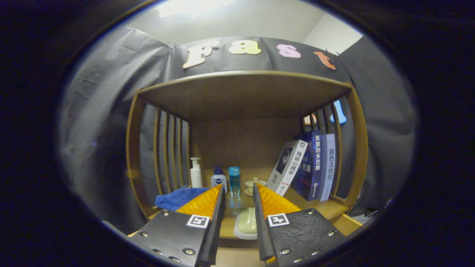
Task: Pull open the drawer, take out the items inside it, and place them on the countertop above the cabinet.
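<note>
A folded blue cloth (177, 197) lies left of the tongs (238, 193). Beyond them stand a white pump bottle (195, 172), a small bottle (219, 178), a clear blue bottle (234, 180) and a cup (253, 184). The fingers are parted, gripping nothing; a pale soap bar on its dish (246, 222) rests on the countertop (326, 208) between them. Books (310, 167) lean right.

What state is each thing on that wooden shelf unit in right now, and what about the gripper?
Gripper: fingers open, holding nothing.
Pale green soap bar in its white dish: lying flat between the fingers.
Folded blue cloth: lying flat beside the fingers.
White pump bottle: upright at the back.
Clear blue glass bottle: upright, capped.
Three books: standing, leaning rightward.
Small cream lidded cup on a saucer: upright, lid on.
</note>
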